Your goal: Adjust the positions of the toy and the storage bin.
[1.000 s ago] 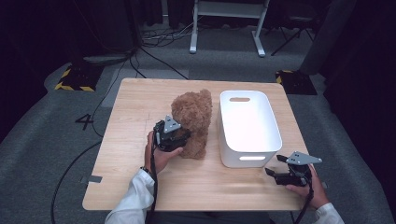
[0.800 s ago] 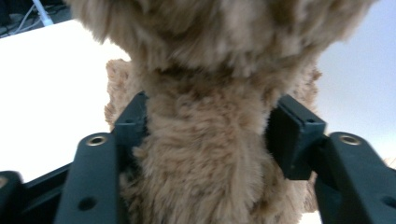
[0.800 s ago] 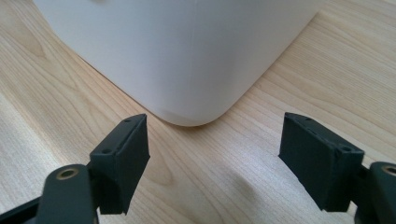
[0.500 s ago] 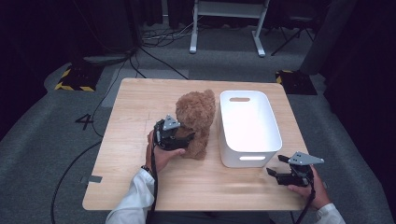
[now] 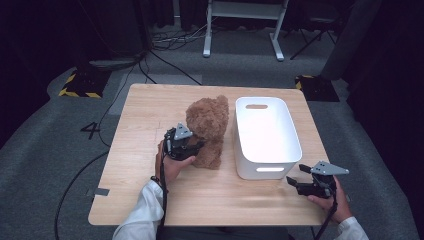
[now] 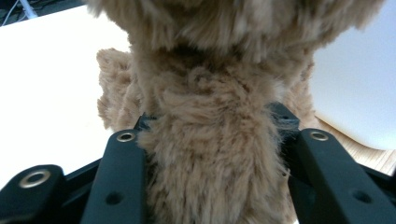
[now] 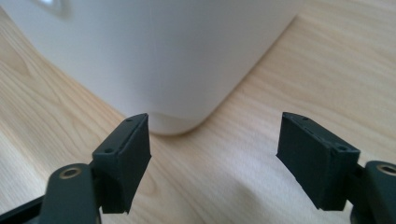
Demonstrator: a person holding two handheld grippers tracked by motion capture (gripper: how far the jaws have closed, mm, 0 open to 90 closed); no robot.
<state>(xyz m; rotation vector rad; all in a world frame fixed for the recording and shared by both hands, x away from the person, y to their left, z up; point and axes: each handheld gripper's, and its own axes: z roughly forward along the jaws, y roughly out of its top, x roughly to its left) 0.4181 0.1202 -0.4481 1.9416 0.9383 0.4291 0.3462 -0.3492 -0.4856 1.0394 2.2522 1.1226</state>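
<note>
Squeezing into plush — the left gripper (image 5: 192,145) has its jaws closed on the teddy bear (image 5: 208,127), standing on the worktop (image 5: 150,115) just beside the white bin (image 5: 267,135). Soft, light, compressible; mid-body looks a sound hold. Right gripper (image 5: 299,183) waits, jaws wide, empty.

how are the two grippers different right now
The left gripper is shut on the teddy bear, its jaws pressed into the fur; the right gripper is open and holds nothing. The left sits mid-table beside the bear; the right sits by the table's near right edge, facing a corner of the white bin. Both are hand-held, with black jaws.
</note>
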